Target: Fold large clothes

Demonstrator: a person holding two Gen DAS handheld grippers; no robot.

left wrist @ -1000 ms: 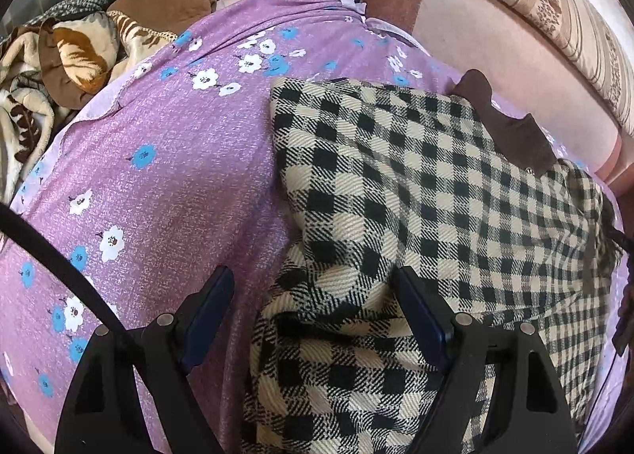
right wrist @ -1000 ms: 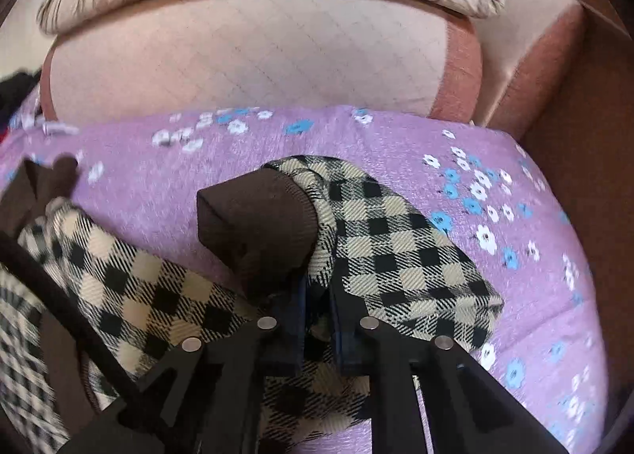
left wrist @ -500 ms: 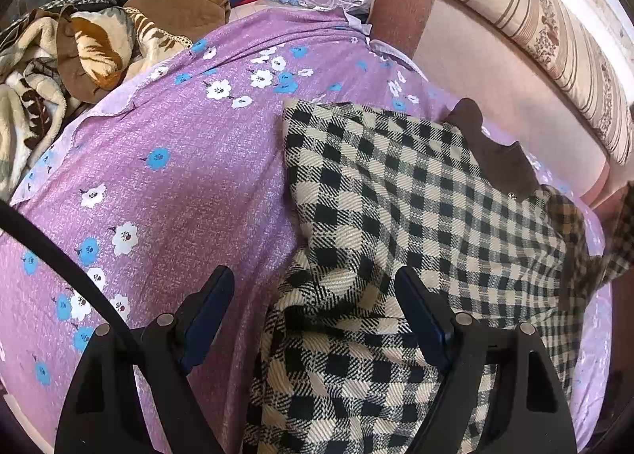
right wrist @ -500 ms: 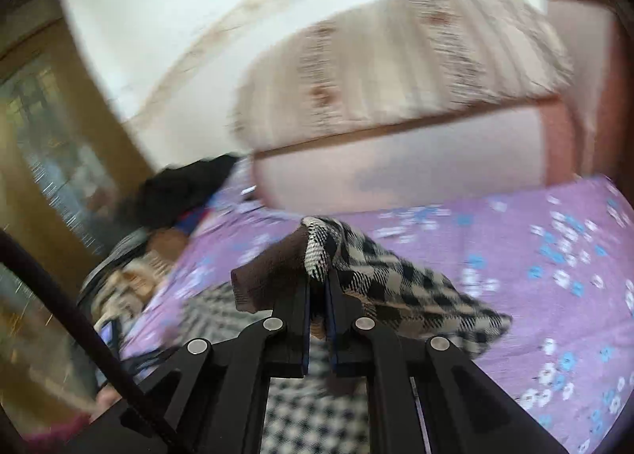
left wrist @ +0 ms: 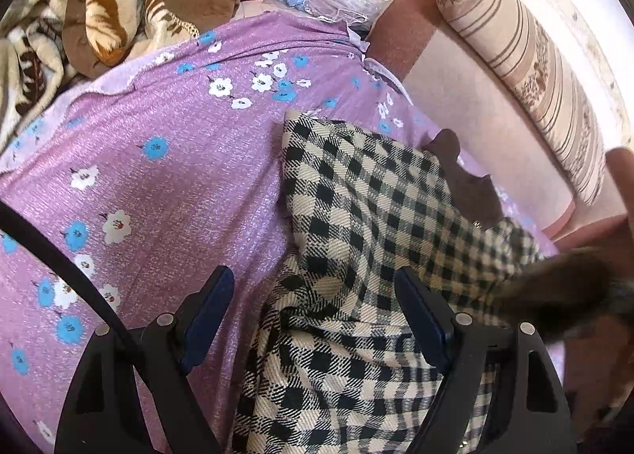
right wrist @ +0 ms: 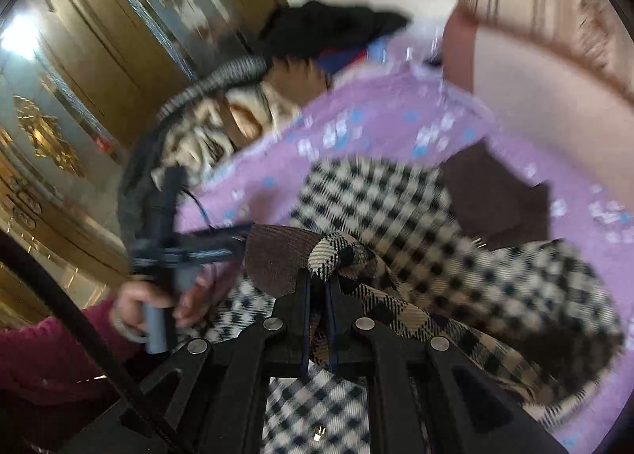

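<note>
The left gripper (left wrist: 313, 319) stands wide open with its 2 blue pads clear of any cloth; a fold of the checked garment (left wrist: 356, 224) lies under the gap and under the right pad, while the left pad hangs over the purple flowered sheet (left wrist: 166, 184). The lower edge of the left wrist view cuts off the garment's near part. Just right of this gripper a dark brown streak (left wrist: 554, 287) crosses the cloth, too blurred to name with certainty.

The right gripper (right wrist: 317, 287) is clamped tight on the garment's sleeve end (right wrist: 337, 252), where check cloth meets a brown ribbed cuff (right wrist: 277, 256) that bulges out left of the pads. The sleeve trails away to the right of the fingers. Left of this gripper, a hand (right wrist: 158, 303) in a dark red sleeve (right wrist: 43, 351) holds the other tool's handle, smeared by motion.

Beyond both grippers the garment's body spreads on the sheet, its brown collar (left wrist: 463, 176) toward the pink sofa back (left wrist: 475, 97). Farther off, a striped cushion (left wrist: 535, 58) sits atop the sofa back, and a heap of blankets and clothes (left wrist: 91, 18) lies far left; the heap's separate pieces are hard to tell apart. The whole right wrist view is blurred.
</note>
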